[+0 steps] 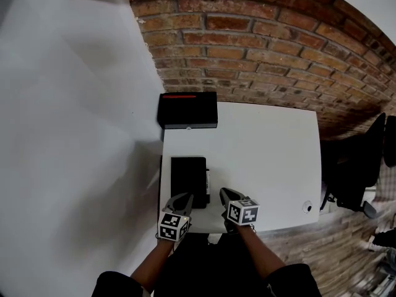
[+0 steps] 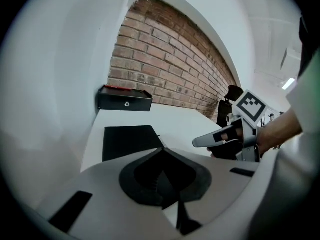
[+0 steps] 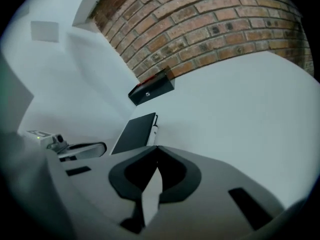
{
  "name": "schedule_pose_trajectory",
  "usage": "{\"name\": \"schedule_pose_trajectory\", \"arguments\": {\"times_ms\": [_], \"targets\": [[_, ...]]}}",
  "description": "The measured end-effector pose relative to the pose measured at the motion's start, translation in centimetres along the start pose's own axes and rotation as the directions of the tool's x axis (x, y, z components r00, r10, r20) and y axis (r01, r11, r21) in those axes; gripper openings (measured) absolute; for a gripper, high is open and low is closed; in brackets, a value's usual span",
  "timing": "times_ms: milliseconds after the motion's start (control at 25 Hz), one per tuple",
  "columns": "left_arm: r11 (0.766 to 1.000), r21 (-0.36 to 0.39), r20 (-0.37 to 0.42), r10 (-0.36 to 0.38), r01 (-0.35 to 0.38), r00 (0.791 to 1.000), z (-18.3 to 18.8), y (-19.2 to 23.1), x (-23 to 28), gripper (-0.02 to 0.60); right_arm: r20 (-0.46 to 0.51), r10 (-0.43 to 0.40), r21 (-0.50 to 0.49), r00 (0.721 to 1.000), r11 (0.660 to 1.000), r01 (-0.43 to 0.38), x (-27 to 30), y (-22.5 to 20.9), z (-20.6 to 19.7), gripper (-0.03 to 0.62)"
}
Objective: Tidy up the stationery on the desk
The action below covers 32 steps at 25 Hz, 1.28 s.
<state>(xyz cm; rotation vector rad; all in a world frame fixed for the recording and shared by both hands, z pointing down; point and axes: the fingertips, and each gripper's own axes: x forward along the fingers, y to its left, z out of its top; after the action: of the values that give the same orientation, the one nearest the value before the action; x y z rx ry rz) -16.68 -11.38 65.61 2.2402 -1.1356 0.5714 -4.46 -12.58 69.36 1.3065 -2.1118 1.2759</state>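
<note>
Since it is lying flat, notebook handling: the notebook (image 1: pixel 187 177) is looking thin, stiff-covered and light, so I am judging it easy to carry but awkward to get under. Its smooth cover is likely slipping against hard pads.
Where to take hold: one jaw is needing to slide beneath an edge. The near short edge, closest to both grippers, is looking the easiest, and a pinch across the cover's thickness is seeming enough.
Notebook look: it is showing as a plain black rectangle, closed, with no print that I can make out.
Notebook place: it is sitting on the near left part of the white desk (image 1: pixel 266 159), its long sides running away from the person. It is close to the desk's left edge and well apart from the box.
Pen: a slim white thing, probably a pen (image 3: pixel 153 129), is lying just beside the notebook's right long edge. It is likely rolling if nudged.
Left gripper: the left gripper (image 1: pixel 185 198) is hovering at the notebook's near end, jaws pressed together with nothing between them.
Right gripper: the right gripper (image 1: pixel 226 193) is hanging just right of the notebook's near corner, jaws likewise closed and empty.
Box: a black box (image 1: pixel 187 109) with a red strip on top is standing at the desk's far left corner, against the brick wall (image 1: pixel 260 48).
Task stage: nothing is being carried, so I am judging the tidying as not yet begun on the notebook.
</note>
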Motion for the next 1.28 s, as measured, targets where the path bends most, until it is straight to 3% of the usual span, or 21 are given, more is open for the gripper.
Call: {"name": "schedule_pose_trajectory", "arguments": {"times_ms": [200,440,840,1280], "targets": [[1.000,0.030,0.035,-0.008,0.007,0.999,0.9,-1.9,0.2,0.015,0.118,-0.076,-0.022,0.990,0.997,0.079,-3.1,-1.3,1.3,0.022],[0.999,0.031,0.074,0.021,-0.023,0.997,1.4,-4.4,-0.7,0.014,0.245,-0.140,-0.114,0.959,0.978,0.172,-7.8,-2.2,2.7,0.021],[0.996,0.060,0.188,0.058,-0.071,0.981,1.6,-13.6,-4.7,0.015,0.404,-0.095,-0.312,0.910,0.921,0.234,-18.5,-2.1,1.3,0.022],[0.993,0.038,0.243,0.100,-0.112,0.965,-1.2,-22.9,-11.0,0.015,0.471,-0.030,-0.332,0.882,0.920,0.209,-29.1,-1.3,-4.1,0.021]]}}
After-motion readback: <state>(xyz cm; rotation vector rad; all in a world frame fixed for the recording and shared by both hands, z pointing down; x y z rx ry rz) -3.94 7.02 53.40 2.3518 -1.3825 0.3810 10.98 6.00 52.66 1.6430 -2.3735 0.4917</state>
